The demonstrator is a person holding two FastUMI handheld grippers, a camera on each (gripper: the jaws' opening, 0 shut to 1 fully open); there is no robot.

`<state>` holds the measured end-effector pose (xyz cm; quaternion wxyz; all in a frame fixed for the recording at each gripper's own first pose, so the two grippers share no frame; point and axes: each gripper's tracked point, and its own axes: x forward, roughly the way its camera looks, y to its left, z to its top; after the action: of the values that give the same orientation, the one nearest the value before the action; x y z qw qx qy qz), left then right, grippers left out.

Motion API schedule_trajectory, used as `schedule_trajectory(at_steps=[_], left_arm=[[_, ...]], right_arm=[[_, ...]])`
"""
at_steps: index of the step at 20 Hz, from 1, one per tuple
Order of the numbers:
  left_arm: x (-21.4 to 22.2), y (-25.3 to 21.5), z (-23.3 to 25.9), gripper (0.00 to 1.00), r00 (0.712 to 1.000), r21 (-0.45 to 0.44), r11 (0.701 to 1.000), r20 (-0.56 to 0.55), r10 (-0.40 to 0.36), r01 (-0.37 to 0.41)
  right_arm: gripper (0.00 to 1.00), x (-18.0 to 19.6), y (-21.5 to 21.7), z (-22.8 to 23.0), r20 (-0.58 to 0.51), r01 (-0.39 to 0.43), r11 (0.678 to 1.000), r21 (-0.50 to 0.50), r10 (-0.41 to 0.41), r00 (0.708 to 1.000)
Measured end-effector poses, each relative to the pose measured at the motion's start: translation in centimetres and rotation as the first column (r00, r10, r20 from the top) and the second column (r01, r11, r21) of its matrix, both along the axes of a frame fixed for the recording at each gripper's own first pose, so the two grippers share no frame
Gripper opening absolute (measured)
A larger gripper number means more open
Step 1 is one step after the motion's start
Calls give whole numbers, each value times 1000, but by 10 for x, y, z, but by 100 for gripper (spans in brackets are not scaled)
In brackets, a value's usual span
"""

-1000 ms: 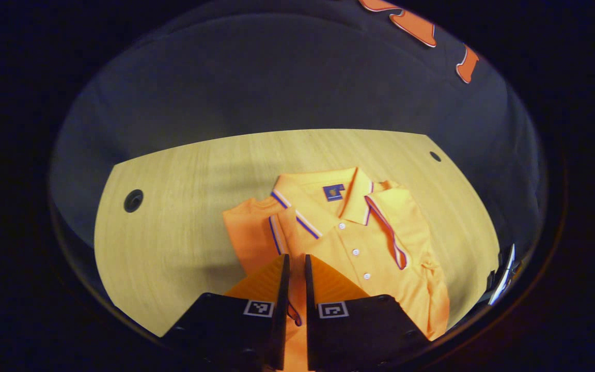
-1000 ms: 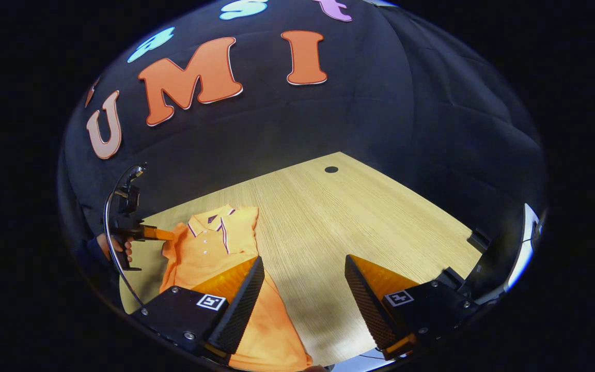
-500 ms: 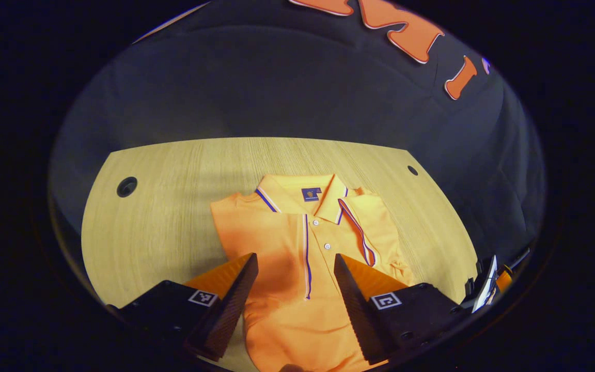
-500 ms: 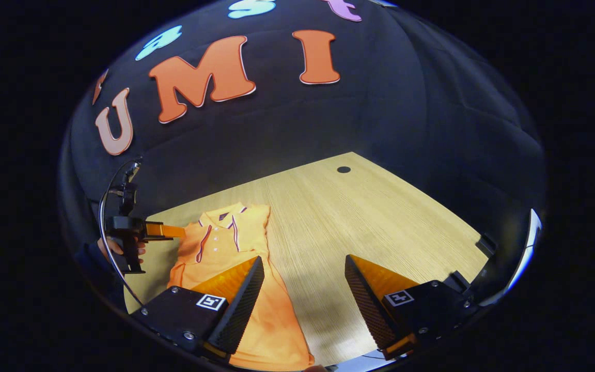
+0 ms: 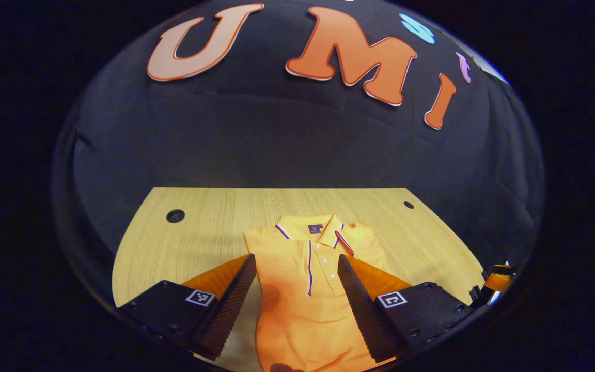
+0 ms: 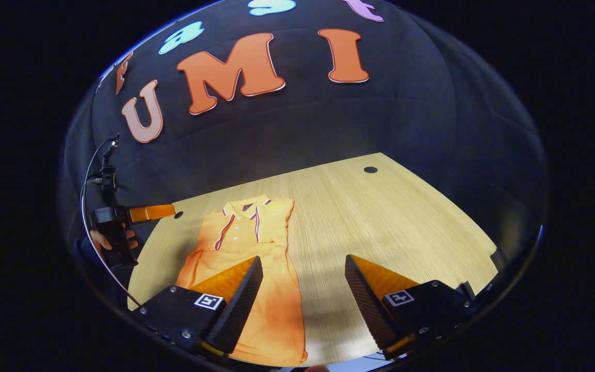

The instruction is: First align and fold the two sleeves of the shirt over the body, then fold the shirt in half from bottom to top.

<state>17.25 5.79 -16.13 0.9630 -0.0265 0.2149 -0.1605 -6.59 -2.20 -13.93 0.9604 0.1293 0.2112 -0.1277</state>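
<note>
Left gripper view: left gripper (image 5: 295,302) fingers wide, over shirt (image 5: 310,289) on counter (image 5: 199,227)
Right gripper (image 6: 302,299): fingers wide, empty
Risk: bottom-up fold may drag tucked sleeves loose, skew hem

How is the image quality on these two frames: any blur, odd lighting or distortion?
Left gripper view: sharp, warm light; the shirt reads clearly, the table edge bows from fisheye, and a soft shadow lies between the open left gripper fingers. Right gripper view: sharp too, with a shadow on the wood ahead of the open right gripper; the periphery dims.
</note>
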Motion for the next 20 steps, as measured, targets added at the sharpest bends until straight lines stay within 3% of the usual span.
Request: schedule_trajectory(at_steps=[6, 10, 20], left_arm=[[-76, 18, 6, 98, 998, 20, 998, 28, 55, -56], [-128, 23, -21, 98, 997, 27, 997, -41, 71, -70], [-235, 47, -120, 98, 974, 154, 985, -199, 108, -78]], right_arm=[[99, -19, 20, -13, -27, -110, 994, -16, 109, 994], [99, -35, 35, -32, -78, -186, 982, -21, 184, 980], [99, -86, 77, -117, -272, -345, 939, 17, 336, 902]])
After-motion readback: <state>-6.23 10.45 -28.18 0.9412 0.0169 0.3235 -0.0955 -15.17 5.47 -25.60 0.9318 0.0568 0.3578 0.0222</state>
